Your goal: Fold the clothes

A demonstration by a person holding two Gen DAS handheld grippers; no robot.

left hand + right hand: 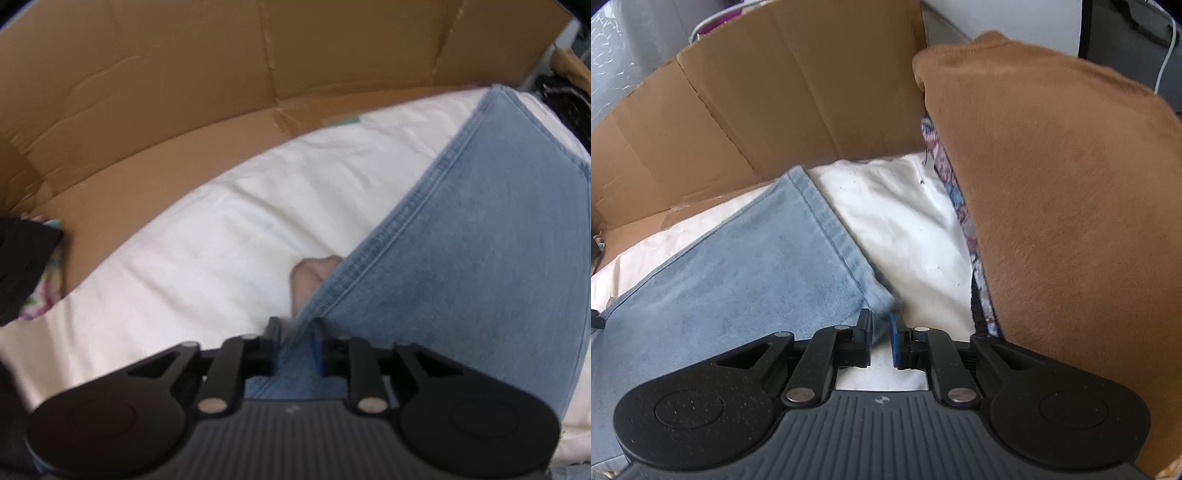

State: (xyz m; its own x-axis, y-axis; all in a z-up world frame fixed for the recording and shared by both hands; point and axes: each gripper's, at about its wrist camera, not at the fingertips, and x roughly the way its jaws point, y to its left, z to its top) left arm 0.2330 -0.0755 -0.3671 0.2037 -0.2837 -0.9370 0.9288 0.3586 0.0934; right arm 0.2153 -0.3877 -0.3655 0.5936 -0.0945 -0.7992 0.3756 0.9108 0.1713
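The jeans lay limp and heavy beside the cardboard wall; left gripper pinched the side seam; right gripper pinched the hem corner.

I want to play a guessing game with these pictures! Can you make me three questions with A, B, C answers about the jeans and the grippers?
1. Where do the jeans lie?
A. on a white sheet
B. inside a drawer
C. on a chair

2. What colour is the big fuzzy cloth on the right?
A. green
B. brown
C. pink

3. What is the left gripper doing?
A. hanging open over nothing
B. holding a cup
C. pinching the jeans

Answers:
1 A, white sheet shows all around the denim.
2 B, it is plainly brown.
3 C, denim runs between its fingers.
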